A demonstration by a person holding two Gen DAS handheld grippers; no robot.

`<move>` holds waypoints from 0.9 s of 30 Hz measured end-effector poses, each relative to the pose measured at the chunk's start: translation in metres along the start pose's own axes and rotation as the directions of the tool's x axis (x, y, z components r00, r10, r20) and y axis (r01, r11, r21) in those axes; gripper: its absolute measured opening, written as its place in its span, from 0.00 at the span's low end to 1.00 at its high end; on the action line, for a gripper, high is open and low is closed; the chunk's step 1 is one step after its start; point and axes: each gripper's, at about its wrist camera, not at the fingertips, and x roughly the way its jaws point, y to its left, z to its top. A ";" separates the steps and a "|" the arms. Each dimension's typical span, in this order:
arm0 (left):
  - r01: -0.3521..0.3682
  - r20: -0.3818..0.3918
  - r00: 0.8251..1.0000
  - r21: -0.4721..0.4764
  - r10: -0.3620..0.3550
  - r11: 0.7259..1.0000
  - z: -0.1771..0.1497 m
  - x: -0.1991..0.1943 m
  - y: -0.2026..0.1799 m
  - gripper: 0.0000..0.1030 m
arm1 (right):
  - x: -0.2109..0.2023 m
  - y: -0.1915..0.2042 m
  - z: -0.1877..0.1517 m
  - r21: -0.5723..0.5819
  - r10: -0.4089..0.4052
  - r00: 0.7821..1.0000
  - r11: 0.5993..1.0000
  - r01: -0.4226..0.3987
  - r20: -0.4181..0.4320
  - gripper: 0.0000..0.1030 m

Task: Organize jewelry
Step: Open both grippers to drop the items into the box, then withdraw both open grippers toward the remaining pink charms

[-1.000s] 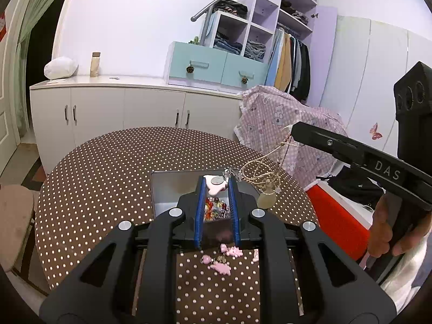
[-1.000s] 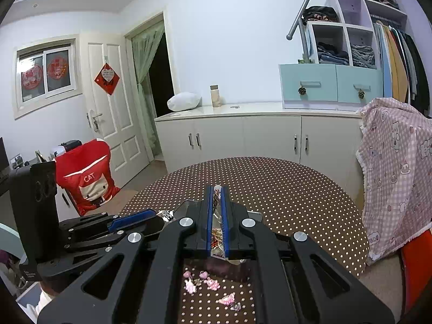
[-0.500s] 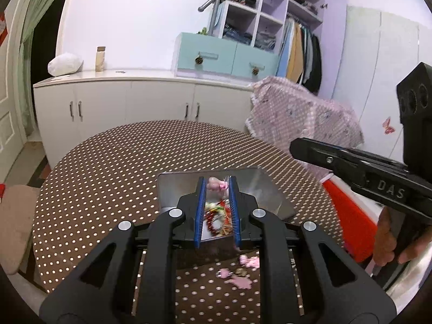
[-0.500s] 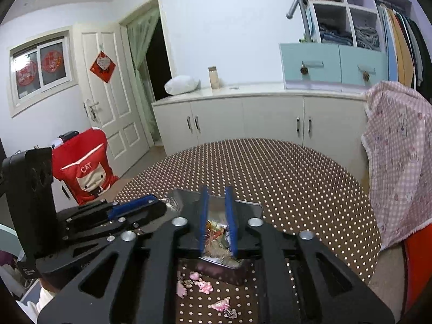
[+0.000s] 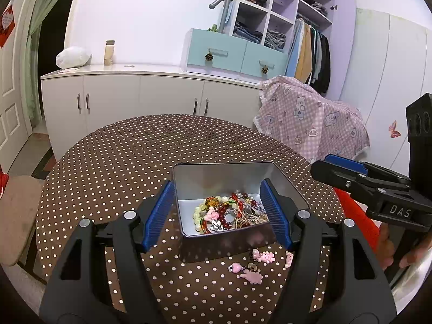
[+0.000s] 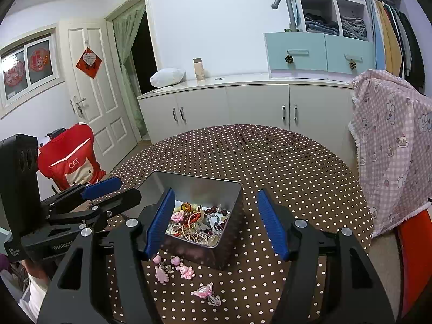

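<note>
A metal tin [image 5: 216, 170] [image 6: 199, 182] stands on the polka-dot table, holding a tangle of beads, necklaces and charms [image 5: 229, 213] [image 6: 199, 222]. Several pink charms [image 5: 253, 266] [image 6: 178, 268] lie on the cloth in front of the tin. My left gripper [image 5: 220, 210] is open and empty, its fingers either side of the tin. My right gripper [image 6: 214, 222] is open and empty above the tin's near right corner. Each gripper shows in the other's view, the right one [image 5: 340, 167] and the left one [image 6: 113, 189].
The round table with brown dotted cloth [image 5: 129, 156] [image 6: 283, 162] has a chair draped in pink checked fabric [image 5: 310, 118] at its right and a red-covered chair [image 6: 70, 159] at its left. White cabinets [image 5: 135, 91] line the wall behind.
Both grippers were shut and have opened wide. The necklace that hung from my right gripper and the piece in my left gripper now lie in the tin.
</note>
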 end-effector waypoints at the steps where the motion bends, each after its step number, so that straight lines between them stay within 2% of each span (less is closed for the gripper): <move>1: 0.000 -0.004 1.000 -0.002 0.000 1.000 0.000 0.000 0.001 0.64 | -0.001 0.000 0.000 0.002 -0.002 1.000 1.000 0.002 -0.001 0.59; 15: -0.006 -0.004 1.000 -0.004 0.006 1.000 -0.008 -0.010 0.001 0.64 | -0.010 -0.004 -0.007 0.016 -0.013 1.000 1.000 0.013 -0.003 0.59; 27: -0.002 0.007 1.000 0.004 0.002 1.000 -0.028 -0.032 -0.002 0.64 | -0.016 -0.010 -0.024 0.039 -0.025 0.999 0.999 0.026 -0.026 0.59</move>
